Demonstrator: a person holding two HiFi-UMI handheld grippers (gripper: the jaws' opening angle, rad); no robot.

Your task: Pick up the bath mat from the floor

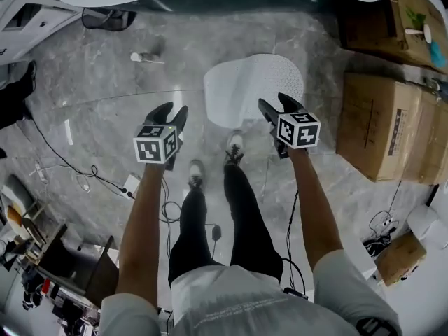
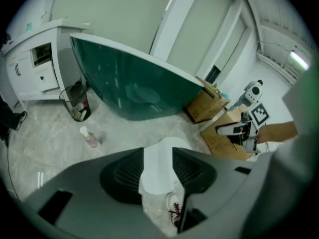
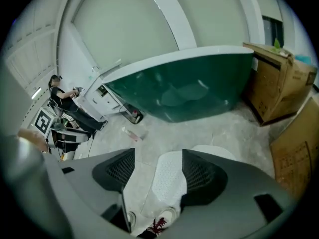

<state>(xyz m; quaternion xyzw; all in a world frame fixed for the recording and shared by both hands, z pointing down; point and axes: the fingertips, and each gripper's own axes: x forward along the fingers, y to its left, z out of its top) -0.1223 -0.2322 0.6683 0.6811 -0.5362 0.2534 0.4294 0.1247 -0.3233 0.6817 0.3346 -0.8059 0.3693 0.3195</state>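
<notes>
White bath mat [image 1: 252, 89]: on grey floor [image 1: 105, 117], ahead of my shoes [image 1: 234, 145], long axis roughly crosswise. Right claw [image 1: 276, 103], jaws apart and empty, hangs nearer, above its near edge. Left claw [image 1: 173, 110], likewise apart and empty, stands off leftward.

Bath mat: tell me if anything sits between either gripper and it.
Nothing visible does. The bath mat lies on bare floor just past the shoes; the left gripper and right gripper hang above its near end, jaws apart. The bottle lies off to the left and the cardboard boxes to the right, clear of the way.
</notes>
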